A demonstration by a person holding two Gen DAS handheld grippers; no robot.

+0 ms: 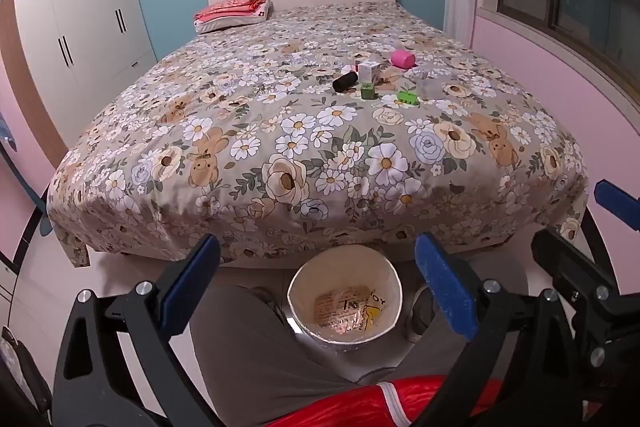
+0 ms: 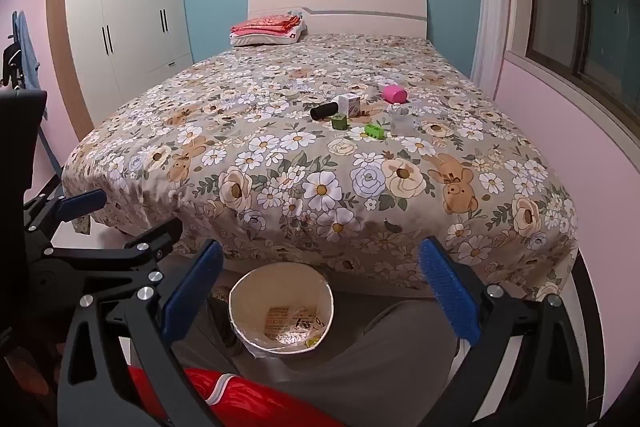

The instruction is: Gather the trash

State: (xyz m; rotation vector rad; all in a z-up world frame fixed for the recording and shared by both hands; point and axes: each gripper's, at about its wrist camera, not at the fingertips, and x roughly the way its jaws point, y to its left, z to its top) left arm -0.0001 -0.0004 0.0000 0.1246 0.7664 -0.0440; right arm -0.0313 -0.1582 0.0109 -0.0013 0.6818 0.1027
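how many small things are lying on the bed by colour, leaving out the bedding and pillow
pink: 1, the cup
black: 1, the cylinder
white: 1, the box
green: 2, the cube and the toothed piece
clear: 1, a wrapper
total: 6

Even, soft indoor light, sharp focus throughout, strong fisheye bending and dark vignetted corners.
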